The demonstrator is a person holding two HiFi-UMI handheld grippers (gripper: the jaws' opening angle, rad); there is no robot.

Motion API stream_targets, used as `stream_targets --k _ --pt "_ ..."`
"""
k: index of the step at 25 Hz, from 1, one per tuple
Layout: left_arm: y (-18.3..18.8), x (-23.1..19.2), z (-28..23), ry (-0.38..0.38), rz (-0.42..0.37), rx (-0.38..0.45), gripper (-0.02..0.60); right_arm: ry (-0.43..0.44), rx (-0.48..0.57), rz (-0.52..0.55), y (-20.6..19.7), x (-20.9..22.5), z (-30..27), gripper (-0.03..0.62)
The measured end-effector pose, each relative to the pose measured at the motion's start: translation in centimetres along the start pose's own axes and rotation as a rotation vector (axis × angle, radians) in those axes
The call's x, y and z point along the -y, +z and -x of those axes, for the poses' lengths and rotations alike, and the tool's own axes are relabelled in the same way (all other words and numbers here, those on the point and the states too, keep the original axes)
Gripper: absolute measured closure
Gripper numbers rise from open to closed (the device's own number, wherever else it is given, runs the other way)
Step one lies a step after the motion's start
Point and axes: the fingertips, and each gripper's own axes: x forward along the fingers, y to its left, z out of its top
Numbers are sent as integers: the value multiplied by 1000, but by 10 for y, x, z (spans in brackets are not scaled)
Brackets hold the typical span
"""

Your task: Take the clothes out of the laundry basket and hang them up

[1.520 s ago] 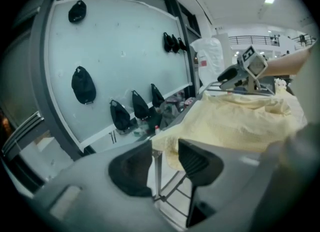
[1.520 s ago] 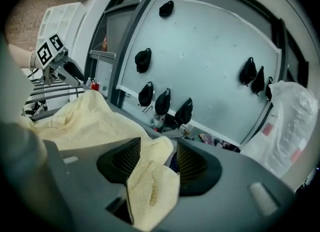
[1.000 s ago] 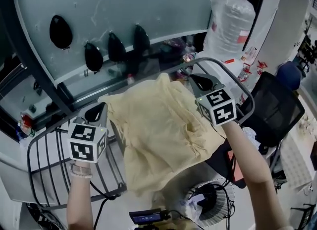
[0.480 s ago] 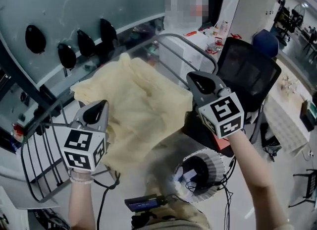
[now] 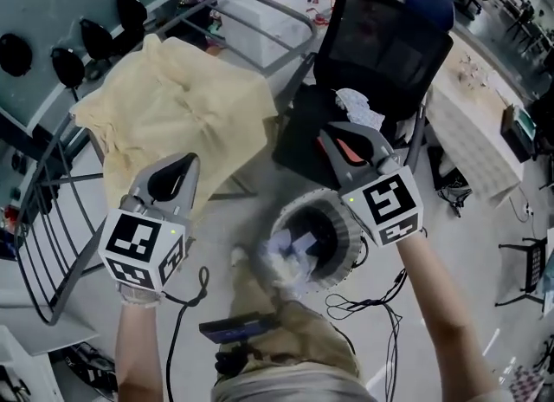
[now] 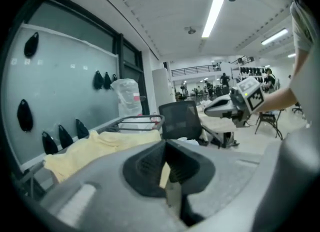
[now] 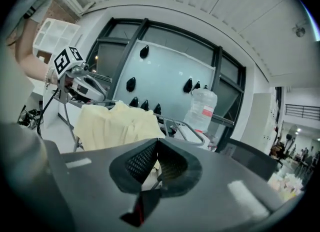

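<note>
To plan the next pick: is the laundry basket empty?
Not empty: the laundry basket holds pale crumpled clothes, seen in the head view.

Head view looks down; both gripper views face level, sharing yellow cloth point(image 7: 115, 126).

An open-plan office: glass partition point(image 6: 60, 76), mesh office chair point(image 5: 381, 41), ceiling strip lights point(image 6: 212, 16).

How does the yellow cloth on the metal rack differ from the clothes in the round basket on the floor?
The yellow garment is pale yellow; the basket clothes look whitish. The yellow garment lies spread over the drying rack, while the basket clothes sit bunched low inside the laundry basket. Both are soft, wrinkled fabric.
</note>
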Motion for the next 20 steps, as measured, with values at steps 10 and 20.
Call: stream_targets --k 10,20 --pt "-76 87 -30 -171 2 -101 588 50 -144 -81 -121 -69 41 591" --pt "-178 135 -46 -328 28 -200 588 84 -299 -185 -227 -150 46 591"
